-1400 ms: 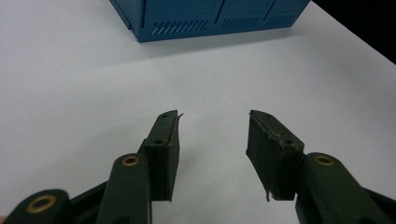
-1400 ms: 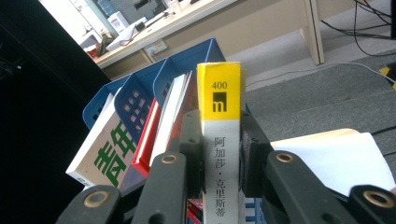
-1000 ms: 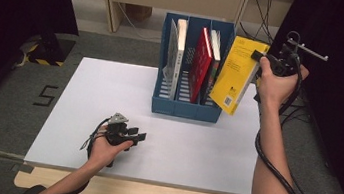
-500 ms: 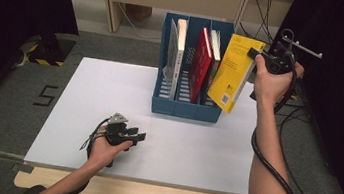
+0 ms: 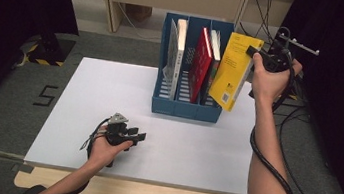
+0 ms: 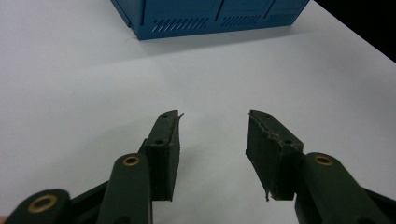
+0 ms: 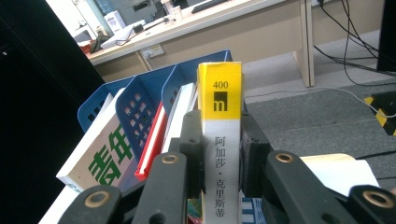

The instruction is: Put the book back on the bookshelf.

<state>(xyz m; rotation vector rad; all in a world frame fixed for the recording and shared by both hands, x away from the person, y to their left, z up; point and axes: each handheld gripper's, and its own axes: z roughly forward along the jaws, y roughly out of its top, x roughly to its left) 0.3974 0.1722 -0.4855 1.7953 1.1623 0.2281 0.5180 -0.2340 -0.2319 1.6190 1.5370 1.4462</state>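
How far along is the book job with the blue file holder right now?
Done: three books stand in the blue file holder, a white one, a red one and one more.

In hand: the right gripper clamps the yellow book by its spine, raised and tilted at the holder's right end.

Left: where that book ends up. The left gripper rests open on the table.

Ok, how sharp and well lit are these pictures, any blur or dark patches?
High view: even light on the table, dark curtains at both sides, slightly soft. Left gripper view: jaws sharp, the blue rack casting a soft shadow. Right gripper view: the yellow book spine readable, the left side black, the desks behind a little blurred.
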